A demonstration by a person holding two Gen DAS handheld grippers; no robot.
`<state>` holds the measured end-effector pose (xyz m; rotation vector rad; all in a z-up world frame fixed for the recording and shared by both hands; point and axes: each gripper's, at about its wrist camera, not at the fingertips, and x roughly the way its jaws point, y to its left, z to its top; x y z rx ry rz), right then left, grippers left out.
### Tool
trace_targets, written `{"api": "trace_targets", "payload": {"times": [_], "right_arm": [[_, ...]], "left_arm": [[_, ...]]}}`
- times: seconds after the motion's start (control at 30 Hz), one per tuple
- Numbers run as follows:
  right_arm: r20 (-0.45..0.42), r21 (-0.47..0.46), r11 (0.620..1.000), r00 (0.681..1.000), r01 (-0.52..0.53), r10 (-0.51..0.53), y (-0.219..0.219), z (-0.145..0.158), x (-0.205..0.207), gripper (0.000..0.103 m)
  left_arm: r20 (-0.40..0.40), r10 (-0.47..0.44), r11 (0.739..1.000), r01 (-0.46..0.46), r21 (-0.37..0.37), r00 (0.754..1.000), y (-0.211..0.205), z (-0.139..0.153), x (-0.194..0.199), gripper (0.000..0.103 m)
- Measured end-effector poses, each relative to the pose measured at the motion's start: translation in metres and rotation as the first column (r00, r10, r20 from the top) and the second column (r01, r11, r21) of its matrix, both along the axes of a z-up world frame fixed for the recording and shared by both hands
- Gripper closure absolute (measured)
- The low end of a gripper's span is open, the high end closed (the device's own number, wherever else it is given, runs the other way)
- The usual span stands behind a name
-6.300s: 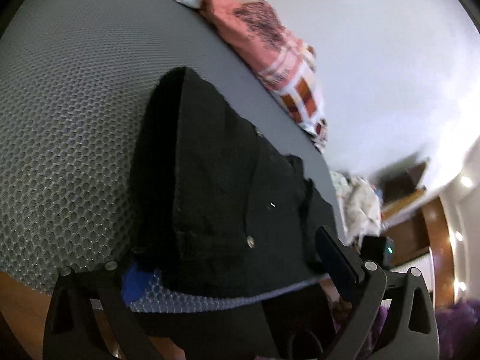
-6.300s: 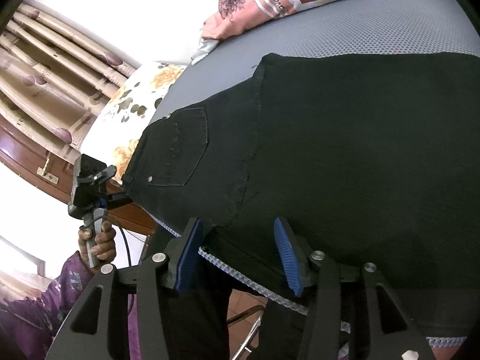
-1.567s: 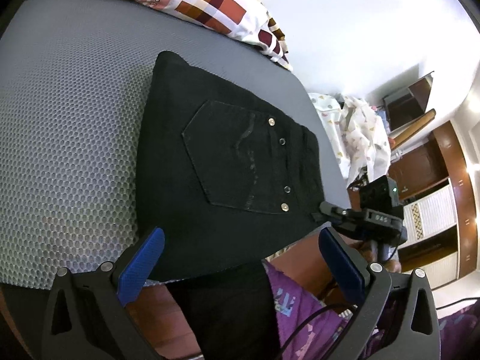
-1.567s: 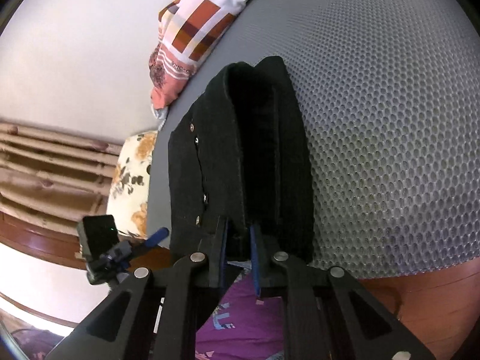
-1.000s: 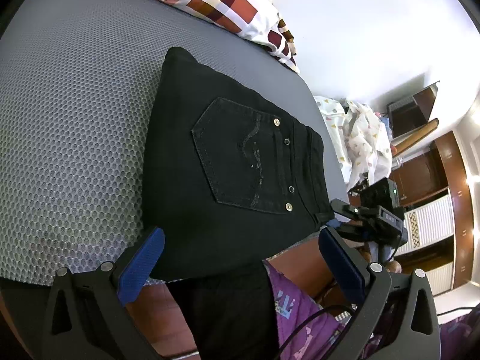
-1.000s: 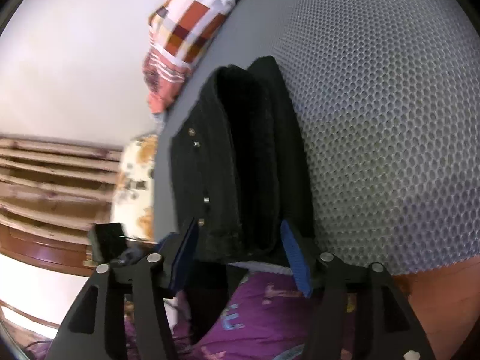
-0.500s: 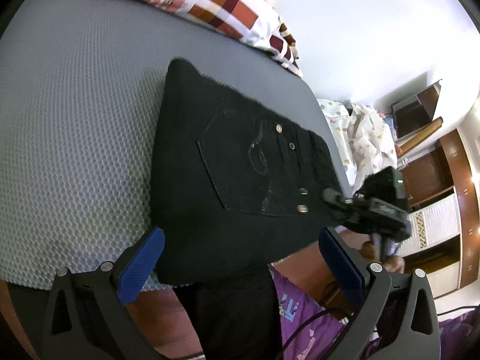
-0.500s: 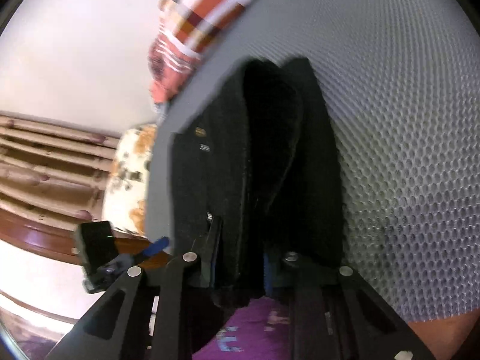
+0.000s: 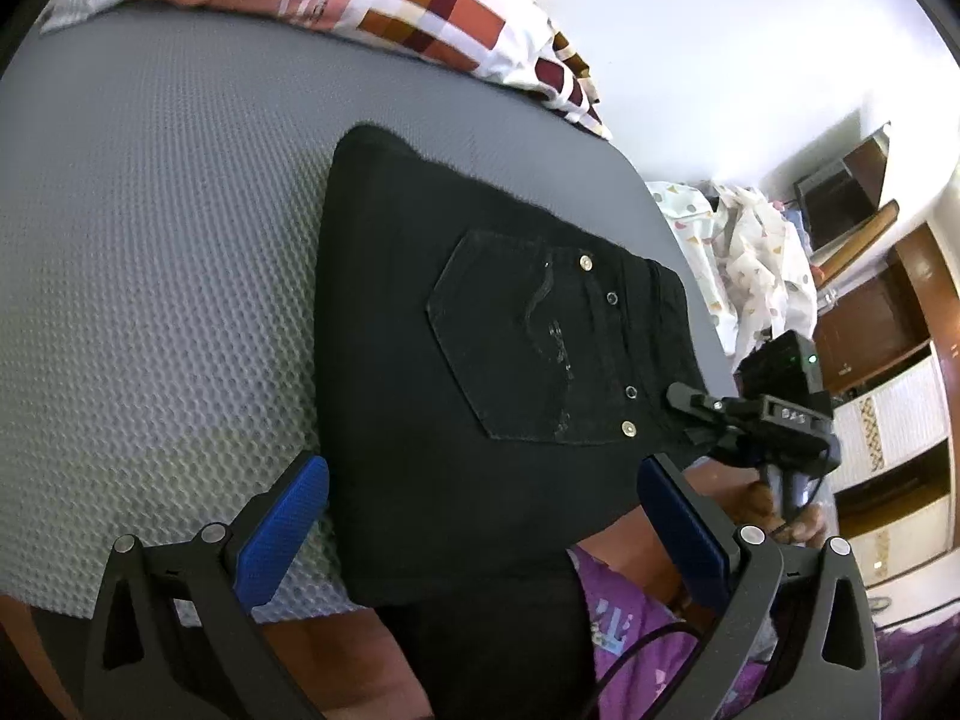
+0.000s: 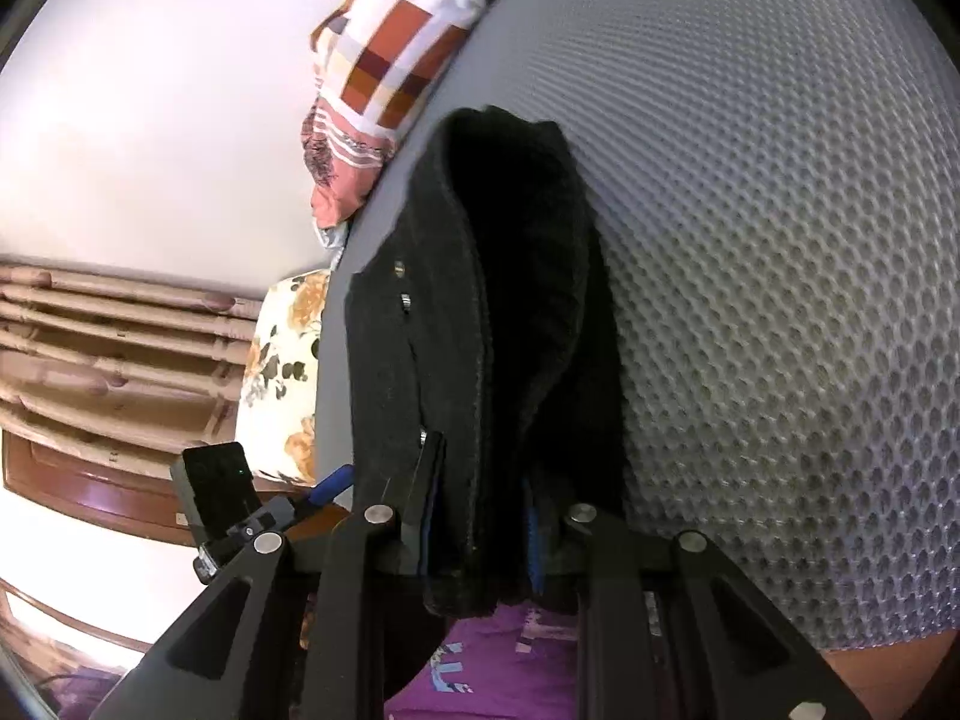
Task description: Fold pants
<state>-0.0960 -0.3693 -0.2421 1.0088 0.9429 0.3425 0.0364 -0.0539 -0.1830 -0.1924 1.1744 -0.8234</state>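
The black pants (image 9: 468, 360) lie folded into a thick rectangle on the grey honeycomb mattress (image 9: 150, 240), back pocket up. My left gripper (image 9: 483, 528) hovers open at their near edge, its blue pads (image 9: 282, 522) wide apart on either side of the cloth and not pressing it. In the right wrist view my right gripper (image 10: 480, 516) is shut on the folded layers of the pants (image 10: 510, 300) at their near end. From the left wrist view the right gripper (image 9: 690, 402) reaches the waistband edge, held by a hand.
A checked pillow (image 9: 420, 18) lies at the mattress's far edge. A floral pillow (image 10: 276, 372) and wooden headboard (image 10: 90, 330) are on the left of the right wrist view. A white patterned cloth (image 9: 744, 252) and cupboards (image 9: 888, 300) stand beyond. The person's purple clothing (image 9: 630, 618) is below.
My right gripper, open around the pants' end a second ago, has closed on the folded layers. The left gripper has stayed open and barely moved.
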Motion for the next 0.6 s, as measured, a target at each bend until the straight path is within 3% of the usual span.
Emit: {"api": "trace_targets", "payload": {"times": [0.1,0.2,0.33,0.43,0.6], "right_arm": [[0.032,-0.016,1.000,0.999,-0.010,0.010,0.004,0.008,0.003,0.082],[-0.005,-0.036,0.999,1.000,-0.013,0.013,0.009,-0.004,0.008,0.082],[-0.007,0.027,0.999,1.000,0.023,-0.023,-0.001,-0.009,0.003,0.075],[0.043,-0.039,0.996,0.996,0.080,-0.079,-0.007,0.010,-0.003,0.074],[0.052,-0.134,0.987,0.995,0.090,-0.084,-0.011,0.024,0.002,0.058]], "left_arm": [[0.046,0.007,1.000,-0.007,0.003,0.999,0.002,0.006,0.001,0.001],[0.072,0.019,0.999,-0.022,0.041,0.997,-0.001,0.005,0.008,0.001],[0.109,0.025,0.994,-0.036,0.100,0.994,-0.008,-0.001,0.016,0.001],[0.146,-0.004,0.990,-0.017,0.143,0.989,-0.016,-0.002,0.018,0.001],[0.182,-0.061,0.965,0.012,0.263,0.981,-0.034,-0.011,0.027,0.001]]}}
